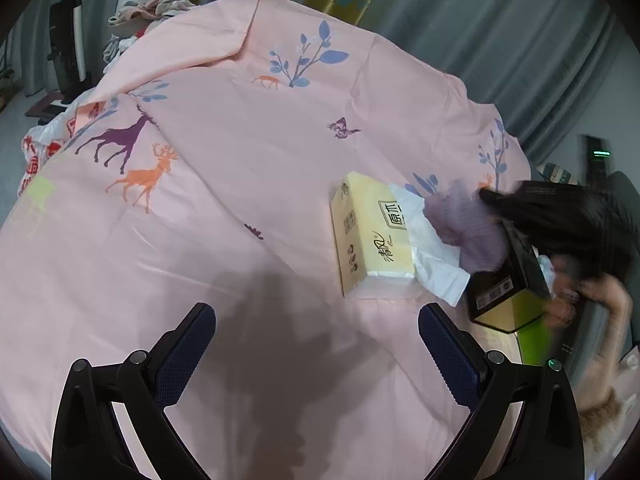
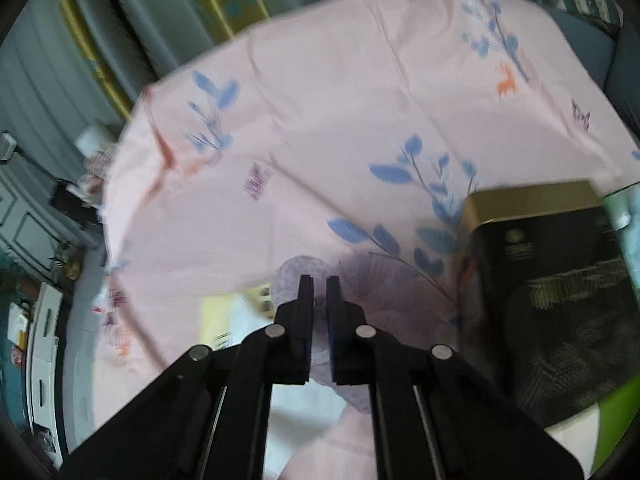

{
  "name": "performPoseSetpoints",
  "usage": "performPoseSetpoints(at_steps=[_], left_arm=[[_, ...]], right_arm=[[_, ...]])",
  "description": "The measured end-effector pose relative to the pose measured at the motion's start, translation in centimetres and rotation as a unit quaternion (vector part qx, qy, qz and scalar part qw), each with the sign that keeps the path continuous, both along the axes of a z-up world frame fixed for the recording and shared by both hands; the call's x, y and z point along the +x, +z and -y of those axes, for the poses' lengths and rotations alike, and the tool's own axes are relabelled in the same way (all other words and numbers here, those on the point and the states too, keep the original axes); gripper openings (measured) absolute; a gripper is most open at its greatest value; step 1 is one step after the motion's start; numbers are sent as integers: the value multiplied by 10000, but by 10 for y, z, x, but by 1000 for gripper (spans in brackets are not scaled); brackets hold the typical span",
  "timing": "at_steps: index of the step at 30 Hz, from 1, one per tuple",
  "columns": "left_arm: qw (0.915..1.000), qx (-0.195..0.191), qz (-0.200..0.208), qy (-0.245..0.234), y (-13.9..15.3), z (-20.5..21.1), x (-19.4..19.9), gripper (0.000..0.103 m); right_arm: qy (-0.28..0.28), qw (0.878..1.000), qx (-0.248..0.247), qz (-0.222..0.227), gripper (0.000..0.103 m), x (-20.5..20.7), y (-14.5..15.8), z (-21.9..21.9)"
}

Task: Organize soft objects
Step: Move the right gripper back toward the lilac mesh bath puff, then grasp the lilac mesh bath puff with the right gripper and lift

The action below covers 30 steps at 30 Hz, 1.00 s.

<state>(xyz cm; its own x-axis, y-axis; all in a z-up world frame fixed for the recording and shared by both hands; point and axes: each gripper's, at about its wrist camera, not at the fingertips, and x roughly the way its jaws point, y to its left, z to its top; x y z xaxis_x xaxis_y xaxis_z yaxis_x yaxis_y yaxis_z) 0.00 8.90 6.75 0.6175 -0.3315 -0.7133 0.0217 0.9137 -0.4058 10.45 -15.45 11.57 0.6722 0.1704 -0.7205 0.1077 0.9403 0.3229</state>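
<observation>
A pink sheet (image 1: 240,168) printed with deer and leaves covers the bed. On it lie a yellow tissue pack (image 1: 368,236), a crumpled white cloth (image 1: 428,256) and a fuzzy purple soft item (image 1: 468,236). My left gripper (image 1: 316,310) hovers open over bare sheet, short of the tissue pack, with nothing between its fingers. My right gripper (image 2: 319,280) has its jaws drawn together on the purple soft item (image 2: 380,276), whose fabric shows between the pads. In the left wrist view the right gripper (image 1: 486,196) is a dark blur at the purple item's right edge.
A black and gold box (image 1: 508,284) (image 2: 560,300) stands right beside the purple item. A hand (image 1: 600,300) holds the right tool behind it. A heap of clothes (image 1: 160,8) lies at the far left corner; grey curtains (image 1: 480,20) hang behind the bed.
</observation>
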Motion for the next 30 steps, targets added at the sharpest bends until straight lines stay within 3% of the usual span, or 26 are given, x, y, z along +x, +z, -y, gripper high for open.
performPoseSetpoints(at_steps=[4, 7, 10, 14, 15, 16, 18, 20, 22, 24, 30], left_arm=[[10000, 70, 6, 5, -1, 3, -2, 101], [9999, 156, 3, 23, -1, 4, -4, 101], [9997, 213, 3, 75, -1, 3, -6, 101], [9997, 183, -26, 159, -1, 0, -8, 101], [9996, 184, -45, 194, -2, -1, -9, 101], [9996, 186, -54, 208, -2, -1, -10, 101], [9996, 193, -55, 206, -1, 0, -13, 101], [9997, 230, -29, 108, 0, 2, -16, 101], [9998, 214, -29, 33, 0, 6, -18, 101], [9999, 103, -52, -129, -3, 12, -19, 101], [9961, -174, -282, -817, -14, 52, -24, 101]], right_arm=[[486, 9980, -64, 398, 6, -49, 30, -11], [807, 9953, -333, 424, 6, -85, 29, -25], [1265, 9912, -374, 70, 9, -105, 1, -44], [1753, 9814, -298, -727, 13, -105, -49, -66], [1784, 9798, -239, -872, 21, -103, -56, -67], [1780, 9794, -120, -948, 38, -101, -60, -66], [1661, 9821, 14, -888, 64, -102, -55, -57], [1457, 9876, 44, -582, 66, -108, -41, -43], [1285, 9911, 74, -341, 83, -114, -29, -28], [1108, 9936, 122, -205, 90, -120, -24, -15], [705, 9943, 478, -647, 90, -113, -56, 15]])
